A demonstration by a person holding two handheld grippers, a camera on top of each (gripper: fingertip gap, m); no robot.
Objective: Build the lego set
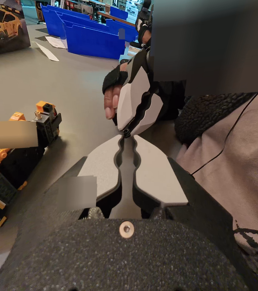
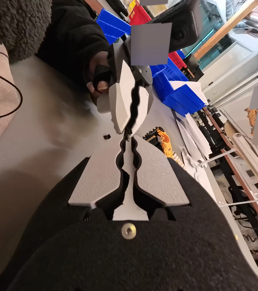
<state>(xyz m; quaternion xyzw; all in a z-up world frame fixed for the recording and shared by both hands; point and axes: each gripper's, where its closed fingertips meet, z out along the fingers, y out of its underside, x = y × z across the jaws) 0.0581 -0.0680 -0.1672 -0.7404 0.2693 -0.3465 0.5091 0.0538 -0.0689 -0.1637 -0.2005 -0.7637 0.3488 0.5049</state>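
Note:
My left gripper (image 1: 127,138) and right gripper (image 1: 126,132) meet tip to tip above the grey table (image 1: 71,94). A small black lego piece (image 1: 126,134) sits between both pairs of fingertips, and each gripper is closed narrowly on one end of it. In the right wrist view my right gripper (image 2: 128,138) points up at the left gripper (image 2: 127,131), with the small piece (image 2: 128,136) at the joint. The partly built orange and black car (image 1: 22,149) lies on the table to the left; it also shows in the right wrist view (image 2: 164,141).
A lego box (image 1: 3,26) stands at the back left. Blue bins (image 1: 93,41) stand at the back, with paper sheets (image 1: 48,52) beside them. A loose small black piece (image 2: 107,137) lies on the table. The person's body (image 1: 235,157) is close on the right. Left and right tips are no more than a few centimetres apart.

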